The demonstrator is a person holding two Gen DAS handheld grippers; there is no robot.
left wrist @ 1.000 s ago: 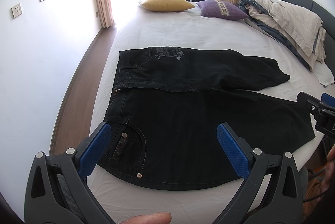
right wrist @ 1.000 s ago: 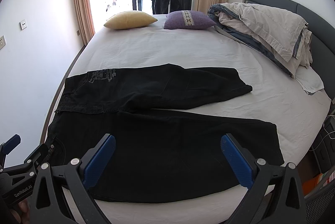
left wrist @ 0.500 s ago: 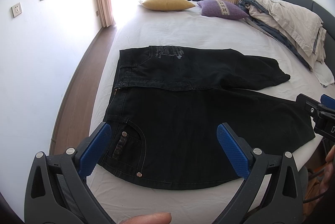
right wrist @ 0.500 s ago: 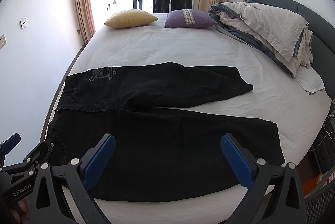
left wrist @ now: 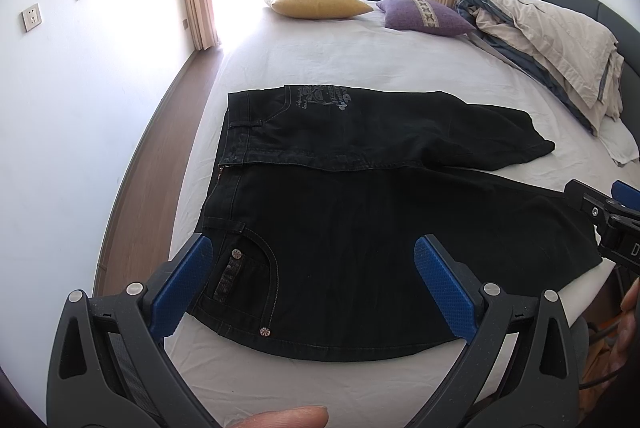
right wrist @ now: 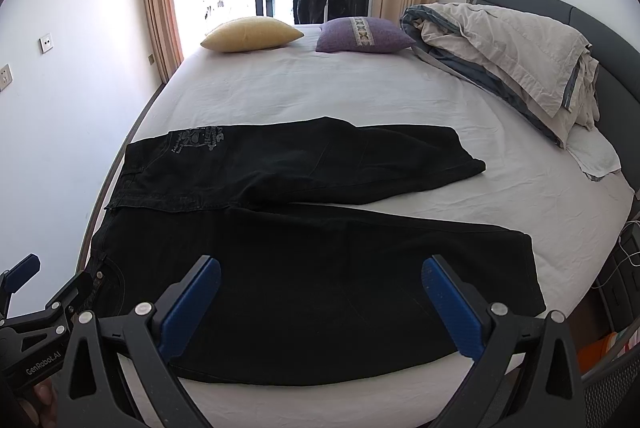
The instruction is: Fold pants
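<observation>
Black pants (left wrist: 360, 228) lay spread flat on a white bed (left wrist: 340, 67), waistband toward the wall side, the two legs running rightward and splayed slightly apart. The left gripper (left wrist: 316, 276) hovered above the near hip pocket, its blue fingers (left wrist: 184, 284) spread wide and holding nothing. The right gripper (right wrist: 320, 300) hung above the near leg, also wide apart and empty. Neither touched the cloth. The fold seemed not yet begun. A clean first fold would likely mean pinching the near waistband corner and the near leg hem together, then carrying that leg evenly over the far one. A yellow pillow (right wrist: 252, 33), a purple pillow (right wrist: 364, 35) and a bundled duvet (right wrist: 504, 43) sat well beyond.
</observation>
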